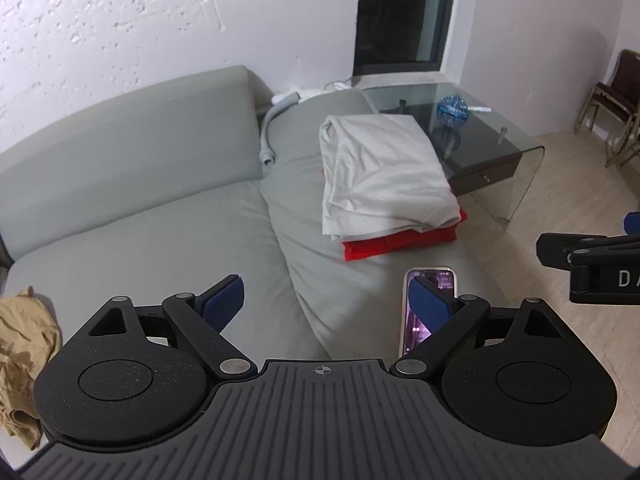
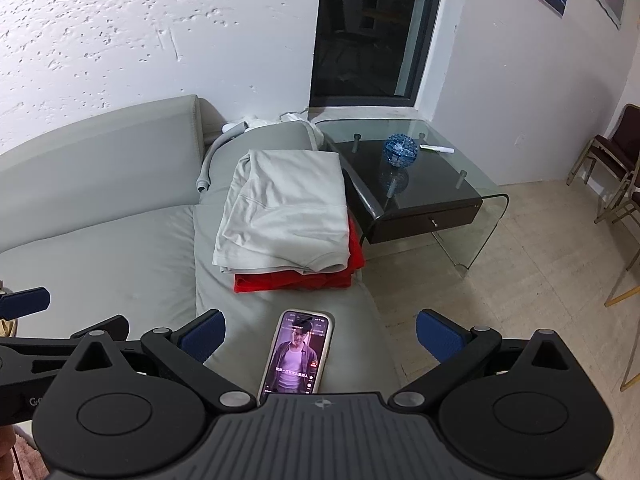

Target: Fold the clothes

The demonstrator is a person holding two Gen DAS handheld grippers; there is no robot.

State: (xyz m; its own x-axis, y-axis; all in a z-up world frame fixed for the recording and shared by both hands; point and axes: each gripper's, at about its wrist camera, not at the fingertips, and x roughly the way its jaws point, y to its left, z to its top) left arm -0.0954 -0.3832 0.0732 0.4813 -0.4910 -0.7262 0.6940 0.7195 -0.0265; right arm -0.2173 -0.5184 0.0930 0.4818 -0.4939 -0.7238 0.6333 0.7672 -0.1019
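Note:
A folded white garment (image 1: 384, 172) (image 2: 286, 212) lies on top of a folded red garment (image 1: 400, 242) (image 2: 296, 280), stacked on the grey sofa's right cushion. A crumpled tan garment (image 1: 24, 356) sits at the sofa's left edge in the left wrist view. My left gripper (image 1: 326, 304) hovers open over the sofa seat, nothing between its blue pads. My right gripper (image 2: 320, 340) is also open and empty, above a phone, nearer than the stack. Part of the right gripper (image 1: 592, 264) shows at the left wrist view's right edge.
A phone (image 2: 298, 354) (image 1: 428, 312) with a lit screen lies on the cushion in front of the stack. The grey sofa (image 1: 140, 240) (image 2: 100, 256) has a hose (image 1: 272, 128) by its backrest. A glass side table (image 2: 420, 184) (image 1: 472, 136) holds a blue ball (image 2: 400, 152). Chairs (image 2: 612, 168) stand at right.

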